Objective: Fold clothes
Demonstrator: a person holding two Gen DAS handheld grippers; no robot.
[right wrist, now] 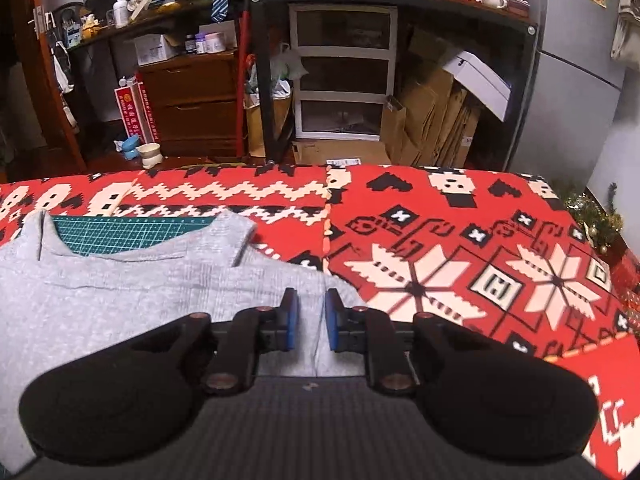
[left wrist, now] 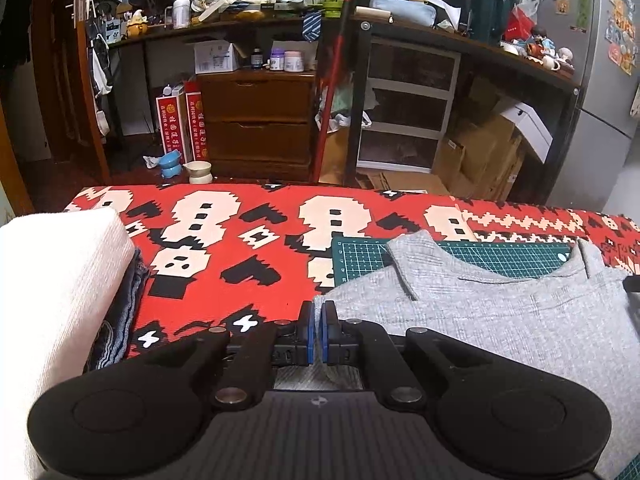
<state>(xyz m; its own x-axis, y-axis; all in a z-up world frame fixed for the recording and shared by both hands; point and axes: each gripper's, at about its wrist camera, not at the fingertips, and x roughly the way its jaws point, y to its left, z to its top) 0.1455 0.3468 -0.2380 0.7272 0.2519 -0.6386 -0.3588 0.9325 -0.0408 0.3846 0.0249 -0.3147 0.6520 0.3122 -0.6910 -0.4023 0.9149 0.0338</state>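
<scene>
Left wrist: left gripper (left wrist: 319,330) fingers nearly pressed together at grey top (left wrist: 480,320); right gripper (right wrist: 310,324) spread.

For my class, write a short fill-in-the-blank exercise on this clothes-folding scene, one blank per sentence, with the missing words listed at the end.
1. The sleeveless knitted top lying flat on the table is ____ in colour.
2. Under its neckline lies a gridded cutting mat that is ____.
3. The pads of the right gripper stand apart, so it is ____.
4. In the left wrist view, the folded white textile lies to the ____ of the left gripper.

Missing words: grey; green; open; left
</scene>
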